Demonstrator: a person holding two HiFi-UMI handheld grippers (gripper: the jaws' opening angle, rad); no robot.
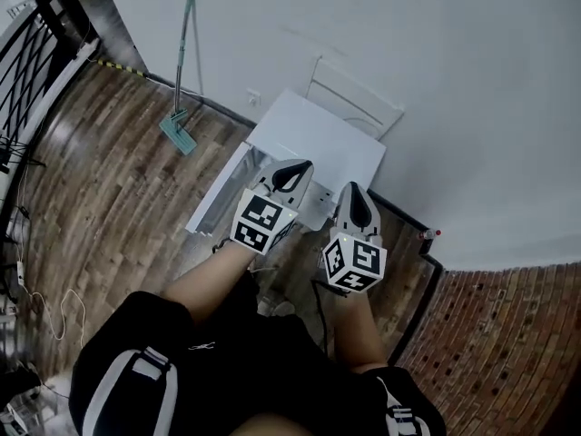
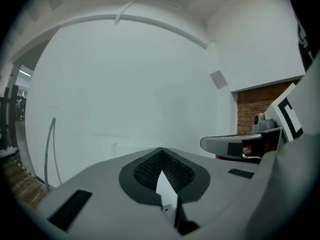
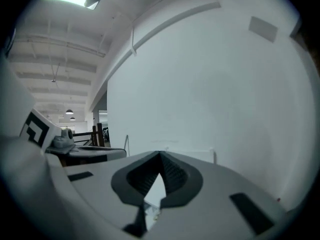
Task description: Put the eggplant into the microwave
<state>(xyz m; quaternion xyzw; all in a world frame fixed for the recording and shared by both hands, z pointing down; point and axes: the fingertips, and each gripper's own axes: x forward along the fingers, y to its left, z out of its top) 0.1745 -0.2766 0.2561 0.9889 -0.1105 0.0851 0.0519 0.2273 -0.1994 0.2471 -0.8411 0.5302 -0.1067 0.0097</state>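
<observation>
No eggplant and no microwave shows in any view. In the head view my left gripper (image 1: 289,178) and right gripper (image 1: 359,209) are held side by side above a white table (image 1: 318,148), both pointing at the white wall. The left gripper (image 2: 161,150) has its jaws closed tip to tip with nothing between them. The right gripper (image 3: 160,154) looks the same, tips together and empty. Each gripper view catches the other gripper at its edge: the right gripper (image 2: 235,145) and the left gripper (image 3: 82,151).
A white chair (image 1: 356,100) stands behind the table against the wall. A green mop (image 1: 182,107) leans on the wall at the left. Wooden floor spreads left, with cables (image 1: 45,307) on it. A brick wall (image 1: 508,334) rises at the right.
</observation>
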